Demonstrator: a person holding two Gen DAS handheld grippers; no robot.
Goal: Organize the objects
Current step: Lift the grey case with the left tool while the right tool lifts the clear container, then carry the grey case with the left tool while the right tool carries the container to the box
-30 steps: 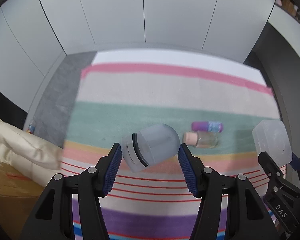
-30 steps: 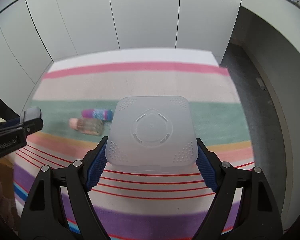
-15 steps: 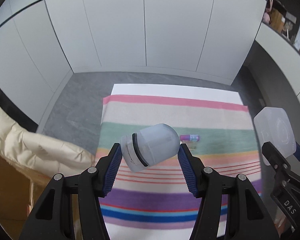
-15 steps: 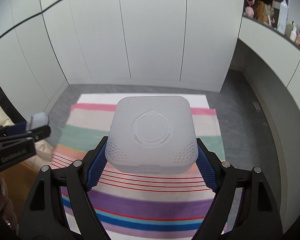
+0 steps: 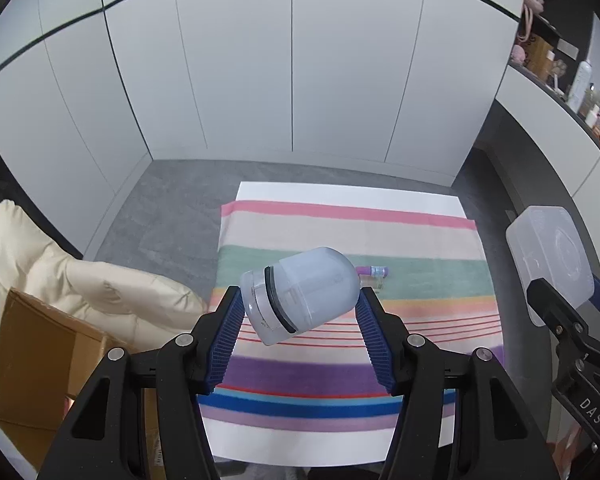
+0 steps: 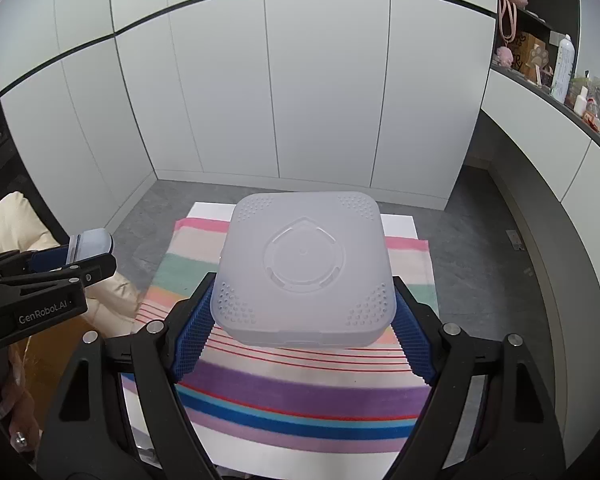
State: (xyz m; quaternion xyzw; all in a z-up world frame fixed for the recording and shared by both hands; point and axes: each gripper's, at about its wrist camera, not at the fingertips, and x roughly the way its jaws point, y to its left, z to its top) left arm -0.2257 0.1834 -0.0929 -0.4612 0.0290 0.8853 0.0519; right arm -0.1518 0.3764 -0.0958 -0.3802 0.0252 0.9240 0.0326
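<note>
Capsule container: frosted, dome-ended, tilted, held high above the striped cloth.
Left gripper: jaws closed partway onto the capsule container's two sides.
Square box: translucent, held aloft, clamped at both edges.
Right gripper: jaws spread wide, filled by the square box.
Left behind: two small bottles are seen lying on the cloth's green band.
Progress: judged midway; two items lifted, none seen placed, destination not shown.
</note>
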